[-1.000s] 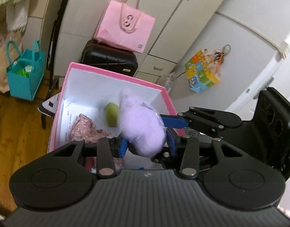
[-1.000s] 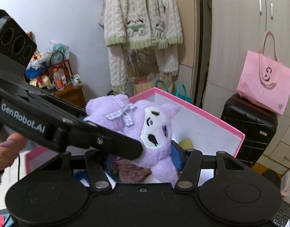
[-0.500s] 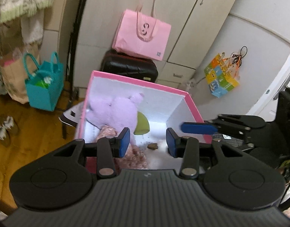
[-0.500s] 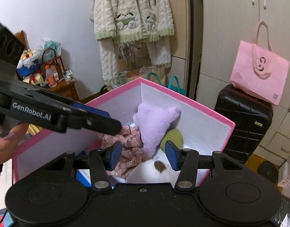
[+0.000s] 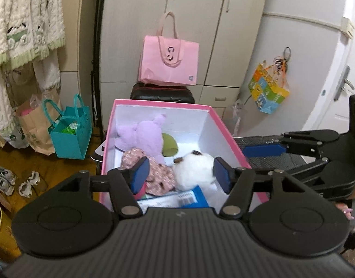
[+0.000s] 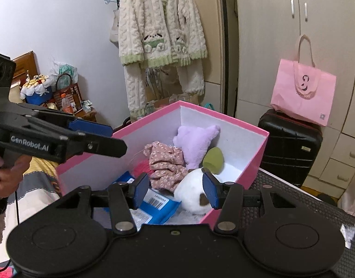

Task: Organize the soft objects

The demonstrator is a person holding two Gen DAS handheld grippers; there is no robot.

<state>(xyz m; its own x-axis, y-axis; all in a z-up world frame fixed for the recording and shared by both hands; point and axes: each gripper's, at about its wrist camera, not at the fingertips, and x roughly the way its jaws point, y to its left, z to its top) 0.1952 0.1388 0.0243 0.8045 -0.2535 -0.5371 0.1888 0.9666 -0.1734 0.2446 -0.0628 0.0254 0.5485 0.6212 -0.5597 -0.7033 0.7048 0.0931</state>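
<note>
Left gripper (image 5: 180, 172) has just been opening, jaws spread, nothing between; right gripper (image 6: 175, 192) likewise spread, empty. Purple plush (image 5: 142, 136) lies in the pink box (image 5: 226, 134) at 11 o'clock. Risk: a low hand could catch the rim and tip the box.

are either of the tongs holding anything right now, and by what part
Nothing is held. The left tongs have just been opening and the right tongs stand open, both empty above the pink box, where the purple plush lies.
</note>
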